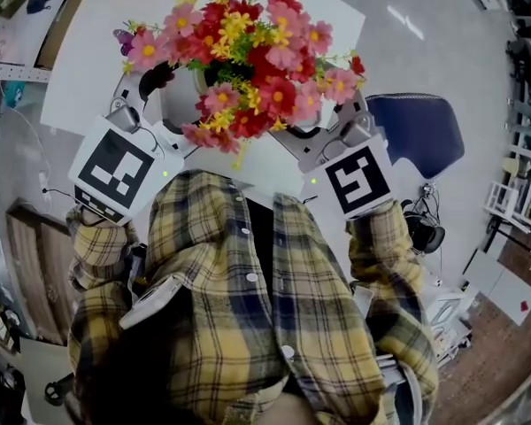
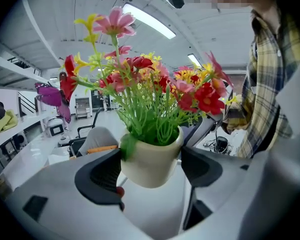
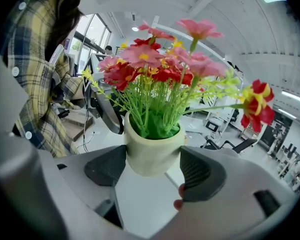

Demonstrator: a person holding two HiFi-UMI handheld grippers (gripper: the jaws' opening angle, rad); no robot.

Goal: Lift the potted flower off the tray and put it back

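The potted flower is a cream pot (image 2: 152, 159) full of pink, red and yellow blooms (image 1: 248, 56) on green stems. It hangs in the air, close under the head camera and above the white table (image 1: 84, 60). My left gripper (image 2: 151, 170) is shut on the pot, one dark pad against each side. From the opposite side my right gripper (image 3: 154, 168) is shut on the same pot (image 3: 154, 151). In the head view the left gripper (image 1: 159, 91) and right gripper (image 1: 350, 122) flank the bouquet, which hides the pot. No tray shows in any view.
A blue chair (image 1: 420, 131) stands to the right of the table. A purple butterfly ornament (image 2: 50, 96) sticks out of the bouquet. Cables and a dark device (image 1: 425, 228) lie on the floor at right, with shelving (image 1: 513, 193) beyond.
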